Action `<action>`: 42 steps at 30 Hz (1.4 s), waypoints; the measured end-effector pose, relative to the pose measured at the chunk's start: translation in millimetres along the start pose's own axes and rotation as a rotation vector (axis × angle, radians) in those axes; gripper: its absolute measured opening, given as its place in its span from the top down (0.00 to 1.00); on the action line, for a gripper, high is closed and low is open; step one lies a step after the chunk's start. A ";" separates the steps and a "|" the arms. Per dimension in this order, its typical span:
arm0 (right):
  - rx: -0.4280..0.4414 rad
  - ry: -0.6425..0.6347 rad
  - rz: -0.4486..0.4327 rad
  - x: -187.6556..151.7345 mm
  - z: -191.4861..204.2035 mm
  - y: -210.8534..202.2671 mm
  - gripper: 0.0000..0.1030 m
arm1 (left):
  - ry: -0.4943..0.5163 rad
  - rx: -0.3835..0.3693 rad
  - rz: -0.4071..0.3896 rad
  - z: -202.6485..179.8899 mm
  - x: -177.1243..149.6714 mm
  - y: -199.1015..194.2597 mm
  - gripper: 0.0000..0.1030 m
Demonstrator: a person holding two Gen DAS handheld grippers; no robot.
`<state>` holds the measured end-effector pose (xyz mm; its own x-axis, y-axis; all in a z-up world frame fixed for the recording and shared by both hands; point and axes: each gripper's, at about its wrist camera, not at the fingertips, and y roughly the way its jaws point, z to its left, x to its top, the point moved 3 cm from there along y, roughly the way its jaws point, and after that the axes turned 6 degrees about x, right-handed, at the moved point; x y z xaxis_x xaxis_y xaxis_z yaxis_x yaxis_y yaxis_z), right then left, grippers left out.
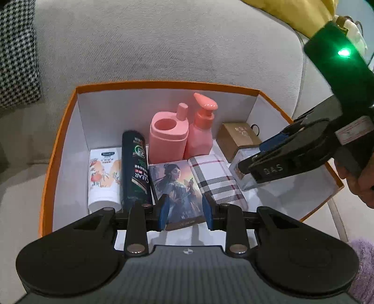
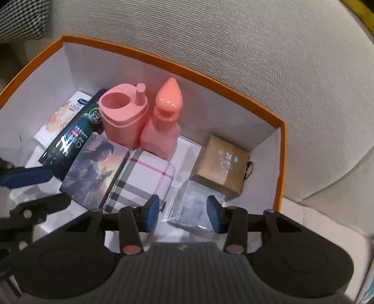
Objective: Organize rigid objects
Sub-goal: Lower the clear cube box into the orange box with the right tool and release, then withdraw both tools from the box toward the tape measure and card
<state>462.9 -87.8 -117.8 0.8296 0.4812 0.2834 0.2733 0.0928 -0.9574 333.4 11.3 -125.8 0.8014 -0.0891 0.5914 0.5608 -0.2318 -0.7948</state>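
Observation:
An orange box with white inside (image 1: 58, 131) (image 2: 282, 149) sits on a grey sofa. Inside lie a white tube (image 1: 102, 177), a dark CLEAR bottle (image 1: 136, 168) (image 2: 72, 140), a picture box (image 1: 177, 189) (image 2: 93, 168), a plaid case (image 1: 217, 180) (image 2: 142, 177), a pink holder (image 1: 168, 138) (image 2: 124, 114), a pink pump bottle (image 1: 201, 128) (image 2: 163, 126), a brown box (image 1: 238, 138) (image 2: 222, 163) and a clear cube (image 1: 243, 173) (image 2: 191, 208). My left gripper (image 1: 184, 212) is open over the picture box. My right gripper (image 2: 183, 214) is open, fingers either side of the clear cube.
A houndstooth cushion (image 1: 16, 58) lies at the back left, a yellow cushion (image 1: 292, 14) at the back right. A purple fluffy item (image 1: 362, 269) sits at the lower right. The sofa back (image 2: 233, 46) rises behind the box.

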 end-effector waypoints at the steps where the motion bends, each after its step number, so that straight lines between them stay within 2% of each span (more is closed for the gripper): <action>1: 0.005 -0.006 0.003 -0.5 0.2 1.0 0.61 | -0.007 -0.002 0.000 0.6 -0.5 0.2 0.66; 4: -0.022 -0.026 0.020 -4.5 4.5 9.2 0.78 | -0.011 -0.001 -0.005 1.0 -1.1 -0.4 0.66; 10: -0.049 -0.031 0.006 -2.6 -5.8 16.8 0.81 | -0.015 -0.005 -0.006 1.8 -0.3 -1.5 0.66; 15: -0.063 0.039 -0.003 3.1 -17.9 21.4 0.82 | -0.017 -0.005 -0.004 2.3 0.8 -1.5 0.66; 20: -0.075 0.018 0.000 4.8 -17.0 23.6 0.83 | -0.011 -0.001 -0.003 2.0 1.6 -1.9 0.66; 28: -0.025 0.022 -0.067 -2.6 -14.4 -9.4 0.82 | 0.017 0.012 -0.033 -2.5 5.9 -14.6 0.66; 30: 0.002 0.023 -0.105 -6.0 -12.8 -25.0 0.81 | 0.027 0.006 -0.052 -7.9 7.9 -24.0 0.66; 32: 0.025 0.030 -0.154 -12.1 -12.7 -43.4 0.67 | 0.041 -0.001 -0.087 -15.0 8.8 -36.9 0.66; 34: 0.047 0.039 -0.223 -20.4 -13.3 -65.0 0.60 | 0.056 0.010 -0.155 -22.4 7.4 -53.2 0.58; 36: 0.073 0.044 -0.294 -32.0 -9.8 -86.9 0.58 | 0.077 0.015 -0.218 -32.1 3.6 -69.7 0.58; 39: 0.094 0.068 -0.382 -55.3 -5.6 -112.6 0.54 | 0.081 0.011 -0.244 -45.3 -3.1 -86.3 0.58; 41: 0.073 0.103 -0.429 -71.9 -5.3 -125.8 0.47 | 0.067 0.019 -0.269 -51.9 -9.6 -96.2 0.54; 42: 0.065 0.116 -0.449 -82.0 -5.0 -130.3 0.46 | 0.060 0.021 -0.274 -55.4 -13.3 -100.7 0.49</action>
<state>361.7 -143.7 -16.0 0.6861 0.2803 0.6714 0.5898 0.3260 -0.7388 254.7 -17.9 -46.2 0.6058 -0.0836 0.7912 0.7596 -0.2351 -0.6064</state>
